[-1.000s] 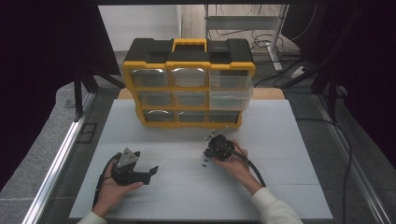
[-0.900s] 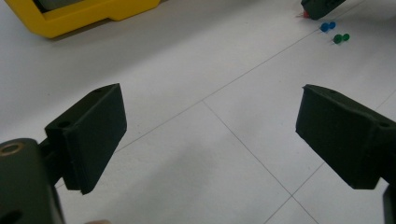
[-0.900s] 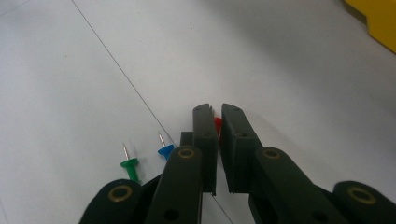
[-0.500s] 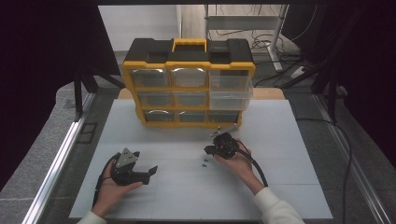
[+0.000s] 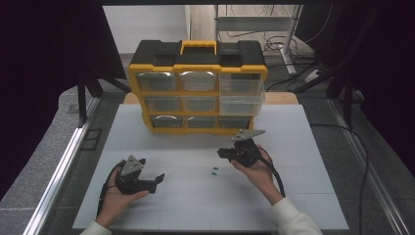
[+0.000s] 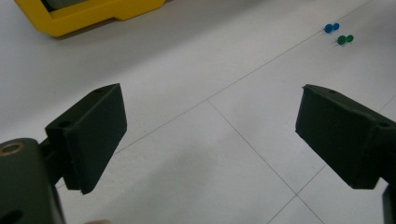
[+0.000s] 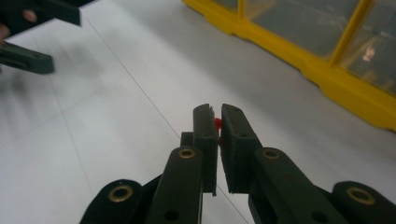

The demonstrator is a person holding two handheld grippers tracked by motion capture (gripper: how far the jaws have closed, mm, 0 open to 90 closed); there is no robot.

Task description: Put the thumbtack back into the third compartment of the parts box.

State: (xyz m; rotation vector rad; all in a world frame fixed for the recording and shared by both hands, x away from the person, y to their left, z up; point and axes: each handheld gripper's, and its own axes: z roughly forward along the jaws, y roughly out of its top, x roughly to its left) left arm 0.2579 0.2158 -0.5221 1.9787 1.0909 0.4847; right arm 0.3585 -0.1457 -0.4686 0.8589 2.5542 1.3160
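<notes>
Pushpin, red (image 7: 217, 123): pinched betw. nearly shut fingers of right gripper (image 5: 226, 152), lifted off desk (image 5: 293, 196) at 6 o'clock of organizer (image 5: 198, 88), prob. for a drawer. Left gripper (image 5: 152, 179): fingers wide, empty, idle.

Table top (image 5: 195, 205): smooth, matt white board scored with thin grey lines. Drawer organiser (image 5: 198, 88): glossy yellow and black moulded plastic, its drawers (image 5: 242, 95) of clear plastic. Left gripper (image 6: 210, 135): pads of matt, faintly grainy black rubber or foam. Right gripper (image 7: 218, 126): semi-matt black plastic links with bright brass-coloured metal rivets, closed on a red pin (image 7: 217, 123) of shiny plastic. Blue pin (image 6: 331, 28) and green pin (image 6: 345, 39): glossy plastic heads
</notes>
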